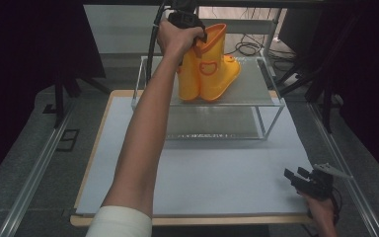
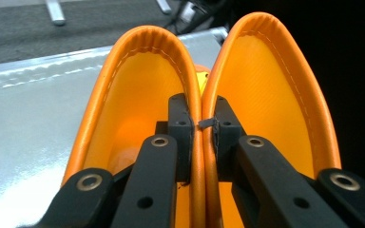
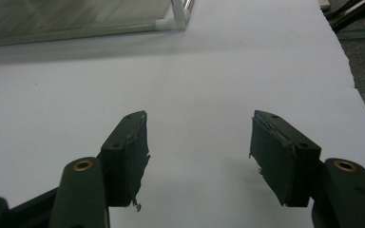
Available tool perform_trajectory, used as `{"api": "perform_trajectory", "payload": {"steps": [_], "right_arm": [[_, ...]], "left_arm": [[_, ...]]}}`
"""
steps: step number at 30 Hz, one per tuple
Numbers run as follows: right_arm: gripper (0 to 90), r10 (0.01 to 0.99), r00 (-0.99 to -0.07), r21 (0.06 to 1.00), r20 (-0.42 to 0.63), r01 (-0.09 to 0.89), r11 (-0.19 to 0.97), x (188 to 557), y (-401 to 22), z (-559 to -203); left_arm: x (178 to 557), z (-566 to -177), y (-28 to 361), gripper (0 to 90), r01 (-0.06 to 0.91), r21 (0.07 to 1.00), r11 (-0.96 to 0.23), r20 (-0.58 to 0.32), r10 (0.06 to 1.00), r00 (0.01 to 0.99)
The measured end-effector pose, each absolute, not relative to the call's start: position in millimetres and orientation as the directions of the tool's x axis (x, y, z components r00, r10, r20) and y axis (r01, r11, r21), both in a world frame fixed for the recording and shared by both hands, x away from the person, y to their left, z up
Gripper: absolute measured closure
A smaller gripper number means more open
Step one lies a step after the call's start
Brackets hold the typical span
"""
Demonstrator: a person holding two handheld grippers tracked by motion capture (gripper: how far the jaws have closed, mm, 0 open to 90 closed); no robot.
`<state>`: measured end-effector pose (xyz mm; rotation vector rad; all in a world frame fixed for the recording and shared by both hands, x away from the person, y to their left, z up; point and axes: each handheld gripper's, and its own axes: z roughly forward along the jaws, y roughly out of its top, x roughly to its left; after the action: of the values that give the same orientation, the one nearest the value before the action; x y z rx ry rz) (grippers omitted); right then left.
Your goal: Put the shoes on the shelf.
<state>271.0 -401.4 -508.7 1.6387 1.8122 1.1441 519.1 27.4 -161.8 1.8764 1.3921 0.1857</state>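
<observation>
Left gripper (image 2: pixel 201 137) fingers clenched on touching cuffs of orange boots (image 1: pixel 208 66), right gripper (image 3: pixel 197 152) released

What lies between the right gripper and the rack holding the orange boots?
Nothing: in the high view, bare white tabletop separates the right gripper from the rack where the boots stand.

Orange boots (image 1: pixel 209 69) — upright pair — on shelf (image 1: pixel 256 86).
</observation>
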Motion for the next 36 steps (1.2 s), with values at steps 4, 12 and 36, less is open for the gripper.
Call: {"api": "perform_trajectory", "payload": {"steps": [4, 12, 36], "right_arm": [[37.1, 0.959, -0.197, 0.800, 0.203, 0.598, -0.046, 272, -402, -510], [37.1, 0.959, -0.204, 0.800, 0.199, 0.598, -0.038, 272, -401, -510], [37.0, 0.958, -0.230, 0.798, 0.171, 0.602, 0.002, 273, -394, -513]], "left_arm": [[527, -167, 28, 82.4, 0.757, 0.651, -0.064, -0.290, 0.900, 0.325], [535, -182, 34, 82.1, 0.767, 0.641, -0.006, -0.289, 0.924, 0.249], [498, -143, 41, 52.2, 0.657, 0.749, -0.092, -0.270, 0.862, 0.429]]}}
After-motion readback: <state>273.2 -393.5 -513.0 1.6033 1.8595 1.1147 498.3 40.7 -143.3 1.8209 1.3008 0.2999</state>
